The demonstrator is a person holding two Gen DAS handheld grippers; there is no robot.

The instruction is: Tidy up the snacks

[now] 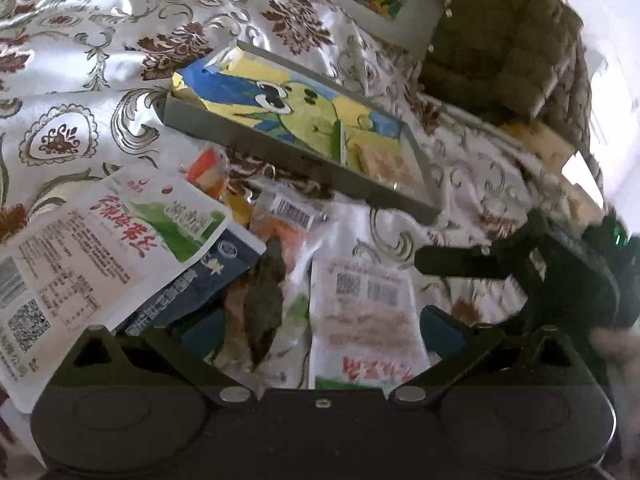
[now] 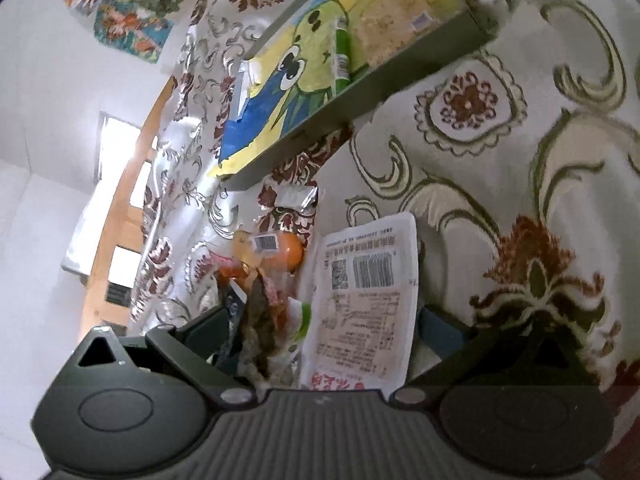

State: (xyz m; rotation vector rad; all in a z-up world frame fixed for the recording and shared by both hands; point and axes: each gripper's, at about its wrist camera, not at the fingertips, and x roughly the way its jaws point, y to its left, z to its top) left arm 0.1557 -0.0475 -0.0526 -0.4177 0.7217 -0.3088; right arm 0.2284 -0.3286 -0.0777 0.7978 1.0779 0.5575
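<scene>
A pile of snack packets lies on the floral tablecloth (image 1: 80,60). A grey tray (image 1: 280,156) holds a yellow-blue frog-print bag (image 1: 296,108) and a pale snack pack (image 1: 384,160). My left gripper (image 1: 320,332) is open over the pile, with a dark dried-snack packet (image 1: 264,300) and a white barcode packet (image 1: 364,312) between its fingers. My right gripper (image 2: 324,332) is open over the same white packet (image 2: 364,292) and dark packet (image 2: 260,320). It shows at the right of the left wrist view (image 1: 560,272). The tray also shows in the right wrist view (image 2: 360,92).
A white-green packet (image 1: 100,256), a dark blue packet (image 1: 200,280) and an orange barcode packet (image 1: 288,216) lie at left. A dark quilted jacket (image 1: 512,48) hangs on a chair behind the table. The orange packet (image 2: 276,248) lies beyond my right fingers.
</scene>
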